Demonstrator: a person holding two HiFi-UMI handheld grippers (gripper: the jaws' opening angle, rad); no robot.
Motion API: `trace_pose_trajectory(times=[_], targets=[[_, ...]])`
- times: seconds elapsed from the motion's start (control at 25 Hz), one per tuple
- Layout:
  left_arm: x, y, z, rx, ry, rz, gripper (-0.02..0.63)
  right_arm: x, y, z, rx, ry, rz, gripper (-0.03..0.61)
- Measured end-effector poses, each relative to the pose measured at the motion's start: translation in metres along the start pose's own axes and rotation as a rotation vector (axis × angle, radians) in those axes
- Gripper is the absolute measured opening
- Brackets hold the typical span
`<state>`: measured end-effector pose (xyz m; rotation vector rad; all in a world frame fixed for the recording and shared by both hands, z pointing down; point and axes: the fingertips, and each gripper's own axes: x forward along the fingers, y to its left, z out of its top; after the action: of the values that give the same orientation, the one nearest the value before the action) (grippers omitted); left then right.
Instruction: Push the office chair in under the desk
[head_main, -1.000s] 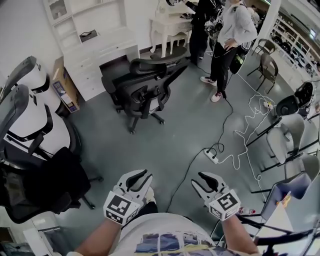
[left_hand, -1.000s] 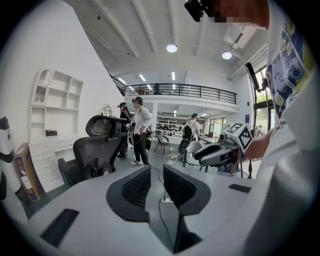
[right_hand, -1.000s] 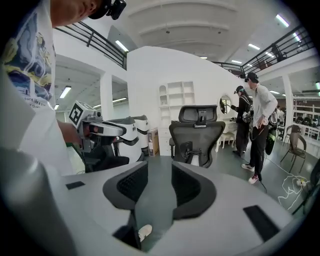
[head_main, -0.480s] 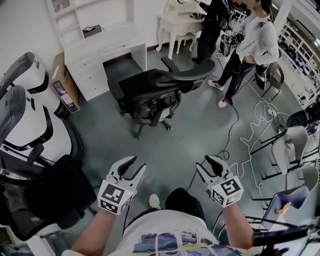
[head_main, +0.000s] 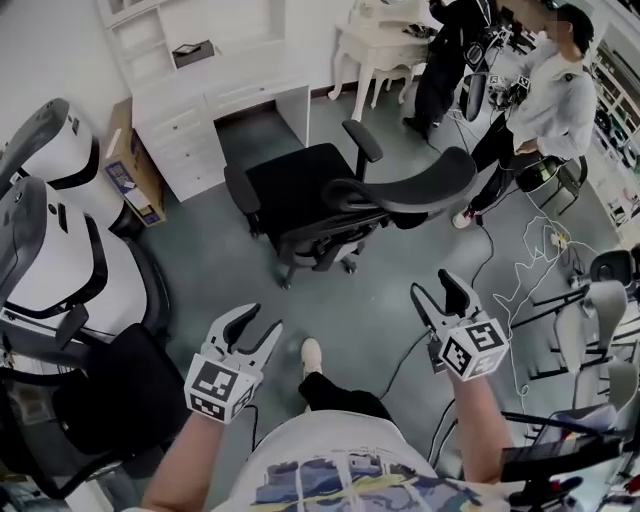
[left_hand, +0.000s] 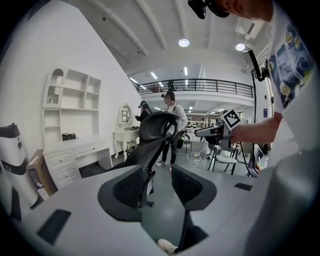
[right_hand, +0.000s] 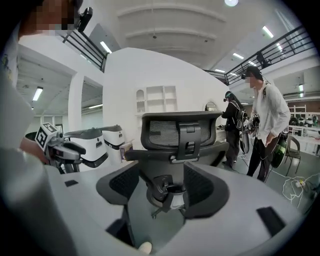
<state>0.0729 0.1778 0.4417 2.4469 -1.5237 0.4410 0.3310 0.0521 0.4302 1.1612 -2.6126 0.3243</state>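
Looking down in the head view, the office chair (head_main: 340, 200) stood between the person and the desk (head_main: 230, 85), with its backrest nearer the right gripper (head_main: 435, 285) than the left gripper (head_main: 262, 320). The left gripper view showed the chair ahead, well apart. The right gripper view framed the backrest dead ahead, and both grippers' jaws had just been opening, spread with nothing between them.
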Motion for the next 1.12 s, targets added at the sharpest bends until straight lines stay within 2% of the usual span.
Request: trace_pose_trajectory(times=[0.36,0.56,0.68,0.84,0.96,1.12], targets=[[0.058,0.097,0.022,-0.001,0.067,0.036,0.175,0.080,-0.056,0.034,0.102,-0.047,-0.094,0.316],[0.101,0.130,0.025,-0.006,0.098,-0.005,0.175,0.079,-0.076,0.029,0.054,-0.015,-0.157,0.321],[0.120,0.139,0.028,-0.001,0.091,-0.126,0.185,0.083,-0.075,0.029,0.068,-0.003,-0.149,0.327],[0.141,0.118,0.038,0.081,0.079,-0.389,0.242,0.112,-0.073,0.042,0.031,0.009,-0.109,0.325],[0.147,0.093,0.038,0.117,0.088,-0.593,0.262,0.120,-0.079,0.042,0.018,0.038,-0.173,0.325],[0.153,0.079,0.028,0.194,0.126,-0.773,0.268,0.129,-0.091,0.044,0.038,0.037,-0.263,0.325]])
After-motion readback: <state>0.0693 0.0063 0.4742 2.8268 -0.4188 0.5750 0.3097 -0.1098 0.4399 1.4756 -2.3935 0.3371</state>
